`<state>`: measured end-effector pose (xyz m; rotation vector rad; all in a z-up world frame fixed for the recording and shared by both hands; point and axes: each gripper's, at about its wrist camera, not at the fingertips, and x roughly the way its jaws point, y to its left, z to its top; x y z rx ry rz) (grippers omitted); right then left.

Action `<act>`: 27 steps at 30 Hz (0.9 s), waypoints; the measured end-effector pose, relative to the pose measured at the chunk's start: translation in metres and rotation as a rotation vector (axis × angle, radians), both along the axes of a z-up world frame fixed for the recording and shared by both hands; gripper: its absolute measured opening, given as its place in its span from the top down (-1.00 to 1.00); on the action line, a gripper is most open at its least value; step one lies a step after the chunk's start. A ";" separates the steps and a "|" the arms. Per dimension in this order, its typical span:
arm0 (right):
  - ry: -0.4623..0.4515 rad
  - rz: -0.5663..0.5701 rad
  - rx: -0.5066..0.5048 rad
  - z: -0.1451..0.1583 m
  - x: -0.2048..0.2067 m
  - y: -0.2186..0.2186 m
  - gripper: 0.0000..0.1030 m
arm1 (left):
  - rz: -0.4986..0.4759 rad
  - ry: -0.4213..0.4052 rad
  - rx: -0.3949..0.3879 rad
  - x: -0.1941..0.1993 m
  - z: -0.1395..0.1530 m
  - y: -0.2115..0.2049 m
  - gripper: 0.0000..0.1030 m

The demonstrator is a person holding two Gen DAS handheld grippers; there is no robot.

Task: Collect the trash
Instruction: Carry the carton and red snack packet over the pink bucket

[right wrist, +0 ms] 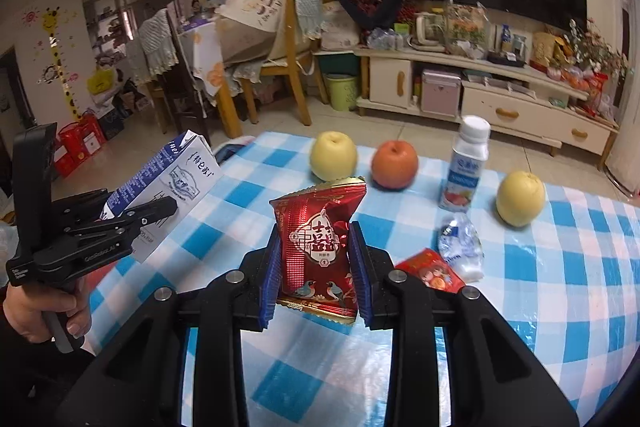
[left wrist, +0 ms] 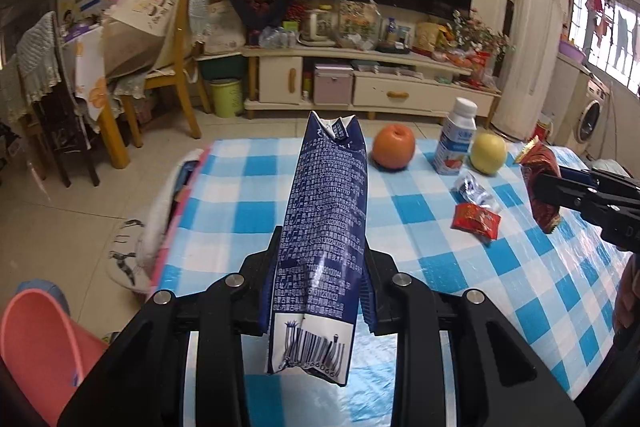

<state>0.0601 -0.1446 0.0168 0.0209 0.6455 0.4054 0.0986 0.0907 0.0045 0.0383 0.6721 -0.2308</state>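
Blue milk carton clamped in left tool, lifted above bench. Red snack packet clamped in right tool. Both to be carried level to bin; grip kept firm. Two wrappers left on bench.

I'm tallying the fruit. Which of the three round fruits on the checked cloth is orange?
The middle one, sitting between the yellow fruit and the drink bottle. The other yellow fruit lies beyond that bottle.
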 end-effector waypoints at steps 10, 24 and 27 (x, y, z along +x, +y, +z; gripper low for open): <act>-0.050 0.172 0.029 0.040 -0.006 0.087 0.35 | 0.166 -0.044 0.046 -0.038 0.035 0.078 0.34; -0.060 0.477 0.065 0.076 -0.009 0.277 0.35 | 0.422 -0.064 0.067 -0.089 0.058 0.226 0.34; -0.043 0.516 0.077 0.078 -0.008 0.315 0.35 | 0.469 -0.064 0.064 -0.098 0.060 0.258 0.34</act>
